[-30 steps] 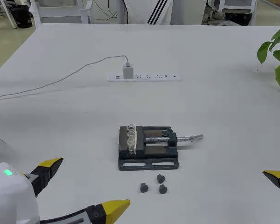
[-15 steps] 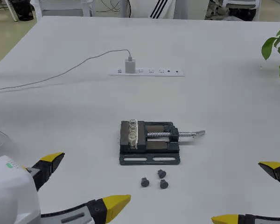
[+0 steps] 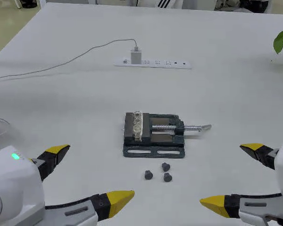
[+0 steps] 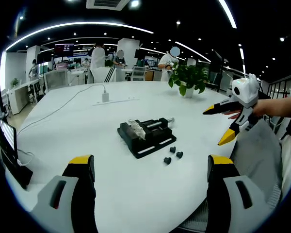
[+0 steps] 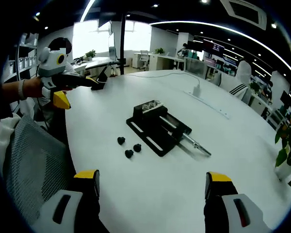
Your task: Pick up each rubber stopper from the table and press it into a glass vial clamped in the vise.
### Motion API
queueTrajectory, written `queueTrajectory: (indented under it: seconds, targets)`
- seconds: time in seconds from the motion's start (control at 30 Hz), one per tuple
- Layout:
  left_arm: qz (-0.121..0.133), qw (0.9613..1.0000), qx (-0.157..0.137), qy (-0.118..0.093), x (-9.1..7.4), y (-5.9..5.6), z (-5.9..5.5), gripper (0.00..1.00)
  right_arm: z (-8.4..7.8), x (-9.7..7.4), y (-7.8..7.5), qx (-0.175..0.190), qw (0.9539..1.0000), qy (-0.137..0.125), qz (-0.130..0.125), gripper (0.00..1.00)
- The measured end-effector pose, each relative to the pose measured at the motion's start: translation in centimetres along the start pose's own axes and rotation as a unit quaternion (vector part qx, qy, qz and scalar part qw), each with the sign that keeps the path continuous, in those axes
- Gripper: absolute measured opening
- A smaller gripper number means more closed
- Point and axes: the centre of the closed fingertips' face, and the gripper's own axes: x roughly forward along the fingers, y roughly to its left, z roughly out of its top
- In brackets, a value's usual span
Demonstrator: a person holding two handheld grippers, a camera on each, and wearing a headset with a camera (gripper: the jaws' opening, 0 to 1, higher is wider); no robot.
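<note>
My right hand-held gripper [image 3: 229, 174] has come in at lower right, spread wide like my left hand-held gripper [image 3: 89, 173]. Three small dark rubber stoppers [image 3: 148, 175] lie low centre, below the black metal vise [image 3: 153, 151]; I think picking can start.

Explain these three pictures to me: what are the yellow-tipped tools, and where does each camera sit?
There is no robot here: a person holds a two-jaw gripper in each hand. The head view comes from a headset and looks down at the left gripper and the right gripper. The two round views come from cameras riding on each gripper. Both have their jaws open and hold nothing. On the white table sit a vise clamping glass vials, three stoppers in front of it, and a power strip farther back.
</note>
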Motion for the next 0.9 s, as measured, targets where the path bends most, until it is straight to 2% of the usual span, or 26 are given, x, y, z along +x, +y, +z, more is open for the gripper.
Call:
queueTrajectory:
  seconds: [0.23, 0.33, 0.5, 0.6, 0.8, 0.9]
  targets:
    - [0.002, 1.0, -0.004, -0.001, 0.0, 0.1, -0.2, 0.96, 0.5, 1.5, 1.0, -0.035, 0.9989, 0.01, 0.031, 0.8]
    - [0.002, 1.0, -0.005, 0.001, -0.1, 0.0, -0.4, 0.95, 0.4, 2.3, 1.6, -0.062, 0.9967, 0.022, 0.047, 0.75]
    - [0.004, 1.0, -0.005, 0.006, -0.1, -0.1, -0.8, 0.95, 0.3, 3.2, 2.5, -0.083, 0.9935, 0.028, 0.073, 0.65]
    - [0.004, 0.9999, -0.01, 0.006, -0.1, -0.2, -0.9, 0.94, 0.5, 3.7, 3.3, -0.106, 0.9892, 0.028, 0.098, 0.58]
    - [0.003, 0.9999, -0.011, 0.008, -0.1, -0.2, -1.0, 0.94, 0.3, 4.5, 4.1, -0.131, 0.9825, 0.038, 0.127, 0.4]
    - [0.004, 0.9999, -0.013, 0.007, -0.1, -0.2, -1.0, 0.94, 0.1, 5.1, 4.3, -0.141, 0.9797, 0.043, 0.136, 0.35]
